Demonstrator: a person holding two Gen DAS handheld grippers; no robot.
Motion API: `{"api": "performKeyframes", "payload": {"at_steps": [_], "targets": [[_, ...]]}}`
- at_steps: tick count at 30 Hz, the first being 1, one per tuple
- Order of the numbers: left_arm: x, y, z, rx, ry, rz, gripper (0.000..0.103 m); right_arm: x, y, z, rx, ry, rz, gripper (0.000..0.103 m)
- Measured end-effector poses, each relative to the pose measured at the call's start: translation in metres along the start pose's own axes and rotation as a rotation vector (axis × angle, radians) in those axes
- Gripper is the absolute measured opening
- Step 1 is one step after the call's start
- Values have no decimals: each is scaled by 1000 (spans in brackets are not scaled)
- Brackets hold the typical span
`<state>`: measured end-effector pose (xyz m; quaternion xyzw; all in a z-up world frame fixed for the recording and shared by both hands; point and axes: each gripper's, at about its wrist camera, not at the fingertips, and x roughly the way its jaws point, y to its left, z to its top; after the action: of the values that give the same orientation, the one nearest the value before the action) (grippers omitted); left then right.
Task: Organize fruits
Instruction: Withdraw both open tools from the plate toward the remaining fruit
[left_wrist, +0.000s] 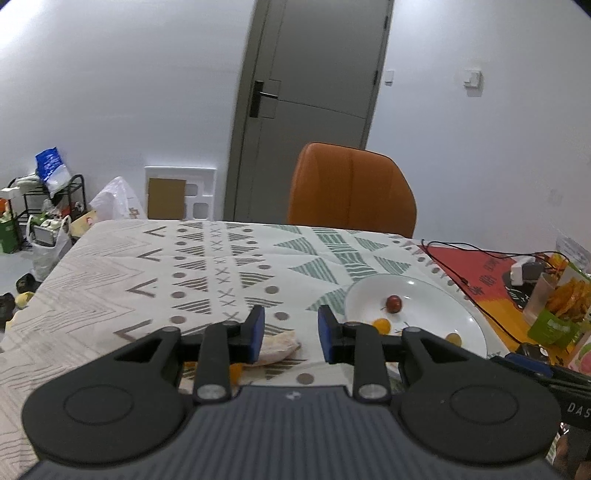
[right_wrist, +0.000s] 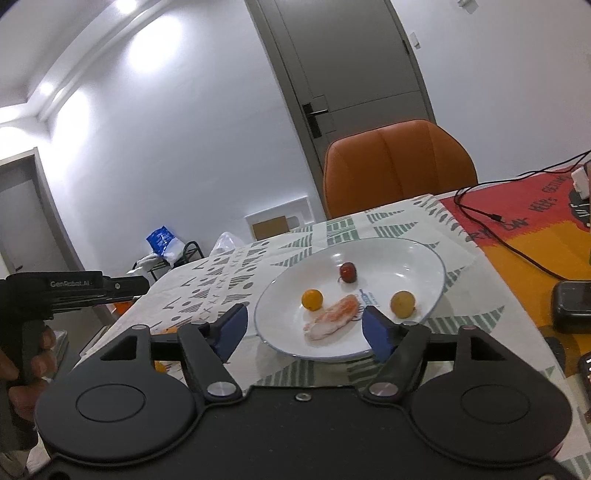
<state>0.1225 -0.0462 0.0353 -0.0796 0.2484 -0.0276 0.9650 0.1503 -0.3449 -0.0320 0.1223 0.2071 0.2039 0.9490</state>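
Both tongs — left (left_wrist: 291, 334), right (right_wrist: 302, 328) — hang spread and empty; the pale peeled citrus segment (left_wrist: 279, 341) beside the white round plate (right_wrist: 424, 258) seems next — lower, pinch gently.

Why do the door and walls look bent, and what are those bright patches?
Left wrist view: the wide lens bows the door, corners go dark. Right wrist view: the door leans more; ceiling lights glare on the wall and plate.
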Motion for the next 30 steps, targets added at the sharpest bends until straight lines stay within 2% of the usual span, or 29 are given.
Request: {"api": "performKeyframes", "payload": {"at_steps": [1, 2, 3, 4, 5, 14, 21, 25, 30], "targets": [[-2, 4, -1, -6, -3, 6, 42, 1, 3, 0, -3, 1, 4, 75], [-5, 6, -1, -12, -10, 8, 57, 1, 6, 0, -6, 2, 9, 78], [-8, 10, -2, -17, -20, 11, 65, 2, 9, -1, -10, 1, 13, 82], [-11, 13, -4, -22, -30, 20, 79, 2, 13, -1, -17, 2, 17, 84], [-14, 17, -5, -25, -41, 31, 85, 3, 16, -2, -25, 4, 22, 85], [-25, 50, -15, -71, -30, 80, 87, 11, 47, -8, -73, 22, 58, 103], [-30, 67, -26, -91, -23, 90, 88, 23, 64, -14, -92, 65, 86, 103], [-30, 70, -33, -102, -14, 108, 93, 30, 74, -19, -110, 94, 110, 103], [-29, 75, -44, -117, 16, 97, 94, 38, 82, -26, -125, 127, 130, 103]]}}
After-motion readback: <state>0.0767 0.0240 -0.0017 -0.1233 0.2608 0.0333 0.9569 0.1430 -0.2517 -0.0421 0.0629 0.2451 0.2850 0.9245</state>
